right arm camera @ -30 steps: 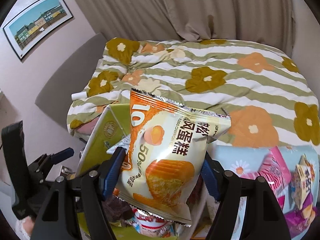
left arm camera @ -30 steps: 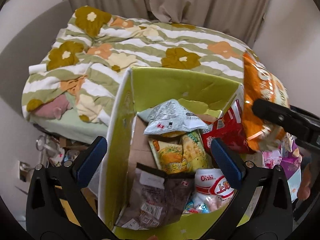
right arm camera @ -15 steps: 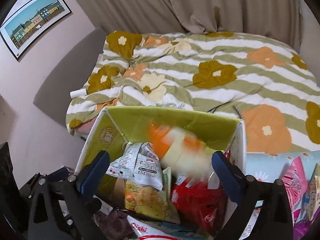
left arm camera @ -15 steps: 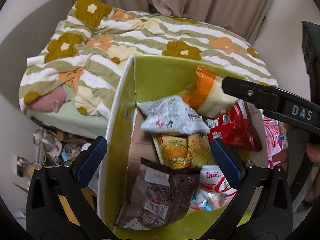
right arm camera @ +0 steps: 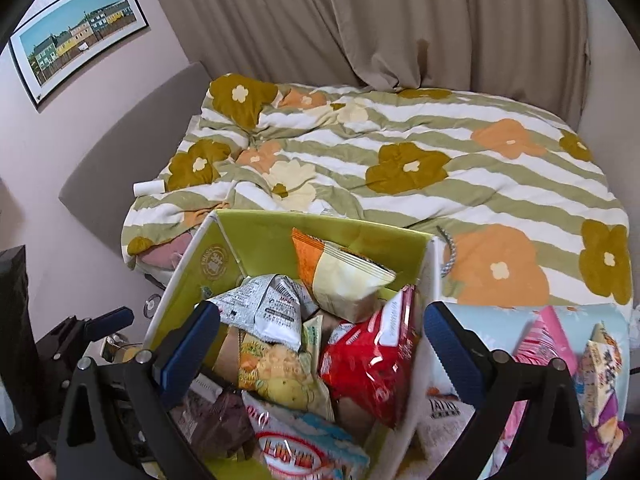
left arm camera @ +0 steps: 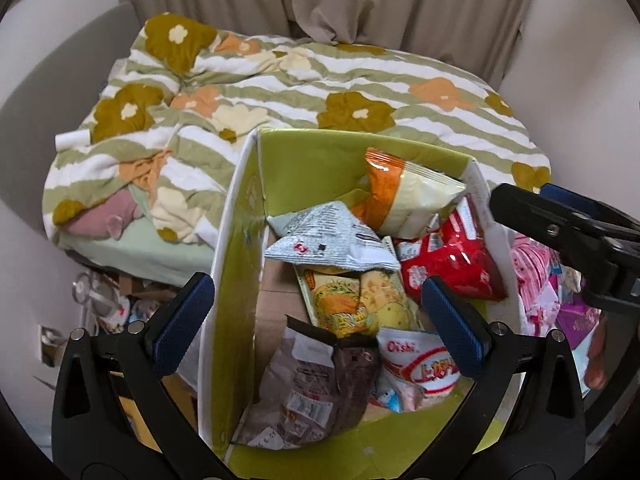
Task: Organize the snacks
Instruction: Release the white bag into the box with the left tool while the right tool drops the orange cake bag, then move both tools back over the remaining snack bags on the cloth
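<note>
A green cardboard box (left arm camera: 320, 152) stands below both grippers, holding several snack packets. An orange-and-cream cake packet (left arm camera: 404, 196) (right arm camera: 344, 276) lies loose at the back of the box, leaning on a silver packet (left arm camera: 328, 240) and a red packet (left arm camera: 452, 264). Yellow (left arm camera: 352, 300), brown (left arm camera: 316, 376) and white Oishi (left arm camera: 420, 364) packets lie nearer. My left gripper (left arm camera: 316, 320) hangs open over the box's left wall, with nothing between its fingers. My right gripper (right arm camera: 320, 328) is open and empty above the box's right half; in the left wrist view it shows at the right edge (left arm camera: 560, 228).
A bed with a flowered striped quilt (right arm camera: 400, 160) lies behind the box. More loose snack packets (right arm camera: 552, 340) lie on a pale blue cloth right of the box. Small clutter (left arm camera: 100, 300) sits on the floor to the left. Curtains (right arm camera: 360, 20) hang at the back.
My right gripper opened and let go of the orange-and-cream cake packet, which dropped into the back of the box. The right gripper then drew back to the right. The left gripper stayed open.
</note>
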Action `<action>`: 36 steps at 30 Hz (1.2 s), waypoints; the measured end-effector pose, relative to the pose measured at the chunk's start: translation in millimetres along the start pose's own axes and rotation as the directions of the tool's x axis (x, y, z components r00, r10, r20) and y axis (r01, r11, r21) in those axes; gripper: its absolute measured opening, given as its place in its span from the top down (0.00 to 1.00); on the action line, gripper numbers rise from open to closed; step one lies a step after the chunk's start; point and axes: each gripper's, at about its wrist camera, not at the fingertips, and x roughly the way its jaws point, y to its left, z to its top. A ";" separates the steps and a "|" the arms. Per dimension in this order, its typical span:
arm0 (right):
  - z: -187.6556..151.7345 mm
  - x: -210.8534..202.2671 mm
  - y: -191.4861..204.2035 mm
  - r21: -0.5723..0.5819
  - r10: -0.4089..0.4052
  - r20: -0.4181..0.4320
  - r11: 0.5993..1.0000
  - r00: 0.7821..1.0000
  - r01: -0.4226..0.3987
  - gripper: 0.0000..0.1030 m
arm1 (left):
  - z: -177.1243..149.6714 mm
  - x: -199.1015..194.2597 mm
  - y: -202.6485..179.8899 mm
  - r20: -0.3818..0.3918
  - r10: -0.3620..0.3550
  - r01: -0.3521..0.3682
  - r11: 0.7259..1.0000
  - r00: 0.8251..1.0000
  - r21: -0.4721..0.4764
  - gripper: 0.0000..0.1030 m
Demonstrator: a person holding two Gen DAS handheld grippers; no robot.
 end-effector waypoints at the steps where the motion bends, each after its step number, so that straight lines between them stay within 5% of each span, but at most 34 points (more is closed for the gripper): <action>1: -1.1 -7.8 -0.6 0.007 -0.009 0.008 1.000 1.000 0.009 0.01 | 0.7 -5.5 -5.1 0.012 -0.004 0.003 1.000 1.000 0.016 0.00; 18: -49.7 -139.9 -81.5 0.217 -0.236 0.175 0.956 0.956 0.196 0.01 | -9.2 -46.2 -130.8 0.071 -0.194 0.174 0.960 0.978 0.221 0.00; 27: -95.3 -199.0 -163.4 0.290 -0.307 0.175 0.924 0.935 0.249 0.01 | -33.7 -63.6 -215.2 0.090 -0.207 0.181 0.955 0.974 0.235 0.00; 36: -148.0 -209.5 -253.4 0.389 -0.294 0.091 0.890 0.951 0.238 0.01 | -64.8 -28.7 -305.5 0.035 -0.154 0.134 0.936 0.987 0.327 0.00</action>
